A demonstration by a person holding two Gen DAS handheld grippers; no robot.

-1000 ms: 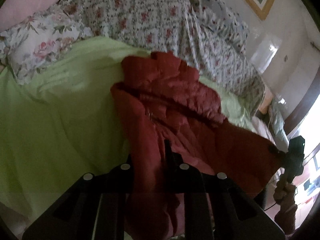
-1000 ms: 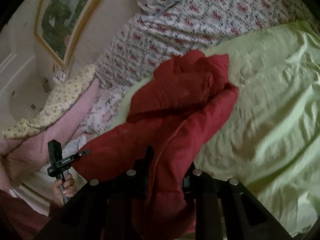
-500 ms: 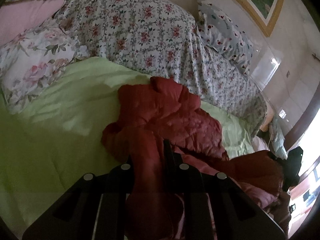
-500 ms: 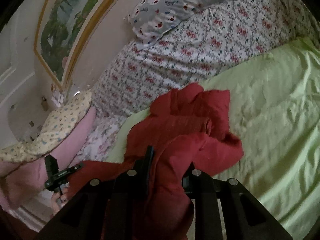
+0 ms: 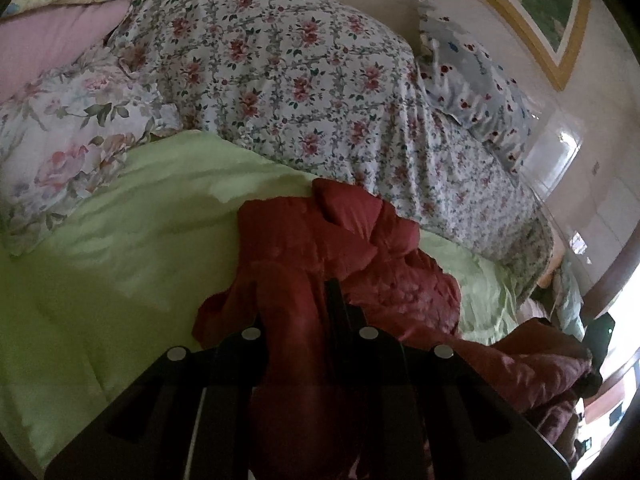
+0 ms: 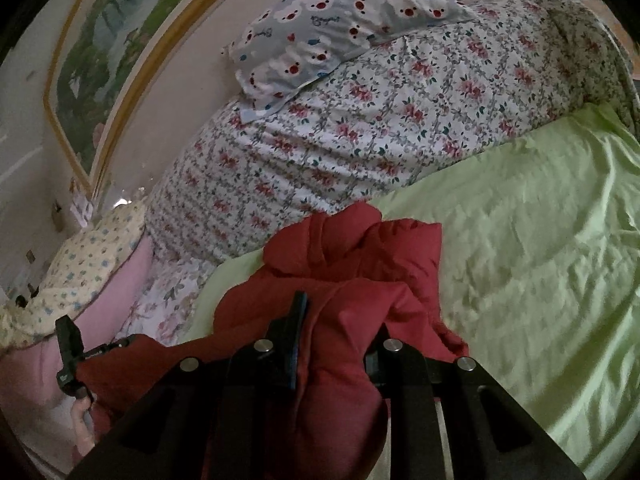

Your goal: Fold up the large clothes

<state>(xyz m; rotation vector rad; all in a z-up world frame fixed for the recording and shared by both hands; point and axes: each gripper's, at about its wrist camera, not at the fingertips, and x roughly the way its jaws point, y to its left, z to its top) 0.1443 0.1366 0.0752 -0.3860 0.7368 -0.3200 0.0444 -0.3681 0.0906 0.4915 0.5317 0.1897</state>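
Observation:
A red padded jacket (image 5: 340, 240) lies bunched on the light green bedsheet (image 5: 120, 264), its far part heaped near the floral duvet. My left gripper (image 5: 298, 300) is shut on a thick fold of the jacket, with red cloth filling the gap between its fingers. In the right wrist view the same jacket (image 6: 360, 256) runs from the bed into my right gripper (image 6: 336, 320), which is shut on another bunch of it. The left gripper (image 6: 70, 354) shows at the far left there, held by a hand, with jacket cloth stretching to it.
A rolled floral duvet (image 5: 280, 80) lies along the back of the bed. A blue bear-print pillow (image 6: 340, 12) rests on it. Floral and pink pillows (image 5: 60, 132) sit at one end. A framed picture (image 6: 104, 60) hangs on the wall behind.
Both grippers have moved toward the duvet with the jacket in them. The jacket's stretched span has slackened and now piles up on the sheet in front of the grippers.

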